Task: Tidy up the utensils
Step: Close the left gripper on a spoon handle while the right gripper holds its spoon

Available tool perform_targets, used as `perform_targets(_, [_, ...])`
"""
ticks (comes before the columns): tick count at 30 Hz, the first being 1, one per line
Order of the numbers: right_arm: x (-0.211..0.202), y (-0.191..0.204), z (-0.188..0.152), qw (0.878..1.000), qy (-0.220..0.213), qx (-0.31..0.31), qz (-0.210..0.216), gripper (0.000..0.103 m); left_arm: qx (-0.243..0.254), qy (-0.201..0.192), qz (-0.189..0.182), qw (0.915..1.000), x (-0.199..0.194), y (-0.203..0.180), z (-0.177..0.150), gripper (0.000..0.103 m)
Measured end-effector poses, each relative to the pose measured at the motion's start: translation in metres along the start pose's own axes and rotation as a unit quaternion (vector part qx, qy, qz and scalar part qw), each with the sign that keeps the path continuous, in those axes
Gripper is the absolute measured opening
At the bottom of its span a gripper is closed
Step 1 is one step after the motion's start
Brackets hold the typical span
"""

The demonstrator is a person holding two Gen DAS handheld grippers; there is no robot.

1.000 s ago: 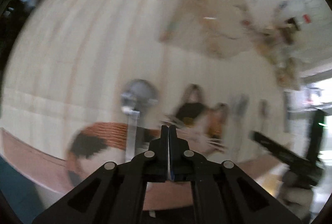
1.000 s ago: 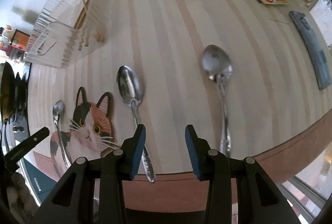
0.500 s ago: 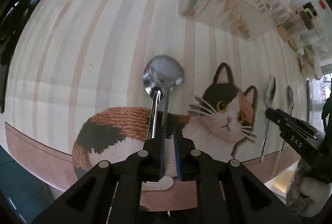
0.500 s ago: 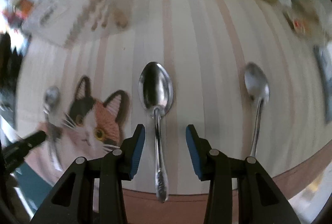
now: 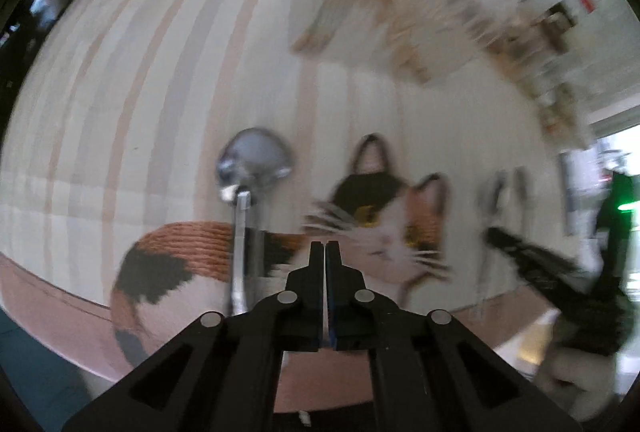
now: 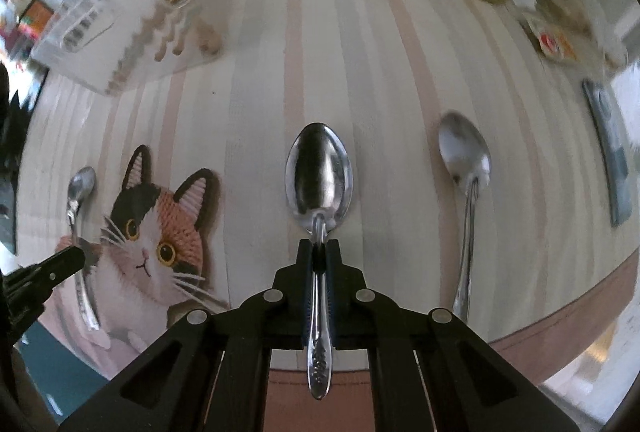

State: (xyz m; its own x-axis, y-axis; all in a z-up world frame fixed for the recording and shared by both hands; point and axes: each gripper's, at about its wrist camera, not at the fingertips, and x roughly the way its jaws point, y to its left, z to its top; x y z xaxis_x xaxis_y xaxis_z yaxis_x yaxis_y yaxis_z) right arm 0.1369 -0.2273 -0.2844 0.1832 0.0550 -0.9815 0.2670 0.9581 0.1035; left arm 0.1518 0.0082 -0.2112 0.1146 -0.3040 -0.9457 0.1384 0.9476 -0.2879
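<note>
Surface: striped mat (image 6: 360,64), rack (image 6: 120,28) at 11 o'clock, where I'd stow.
Right gripper (image 6: 319,252): clenched on spoon (image 6: 319,176) neck, for carrying.
Left gripper (image 5: 325,252): closed, empty; ladle (image 5: 250,168) alongside.

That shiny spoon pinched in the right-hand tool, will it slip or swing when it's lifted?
Possibly. The spoon looks like polished metal, so it may slide. The right gripper clamps the thin neck near the bowl, leaving the long handle behind, so it might pivot. It looks rigid.
</note>
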Motion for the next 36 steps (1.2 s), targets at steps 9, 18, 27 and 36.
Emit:
perform_targets(9, [-0.007, -0.040, -0.002, 0.999, 0.015, 0.034, 0.039, 0.006, -0.041, -0.004, 0.059, 0.9974, -0.003, 0.042, 0.003, 0.002])
perform_targets(18, [-0.010, -0.055, 0.000, 0.998, 0.021, 0.034, 0.042, 0.006, -0.029, 0.028, 0.093, 0.9949, 0.025, 0.061, 0.003, 0.004])
perform_targets(27, [-0.001, -0.038, 0.005, 0.998, 0.027, 0.035, 0.037, 0.006, -0.028, 0.022, 0.079, 0.9962, 0.028, 0.054, 0.011, 0.008])
perform_targets(36, [-0.001, -0.043, 0.004, 0.998, 0.026, 0.040, 0.038, 0.006, -0.020, 0.026, 0.076, 0.9966, 0.022, 0.057, 0.020, 0.018])
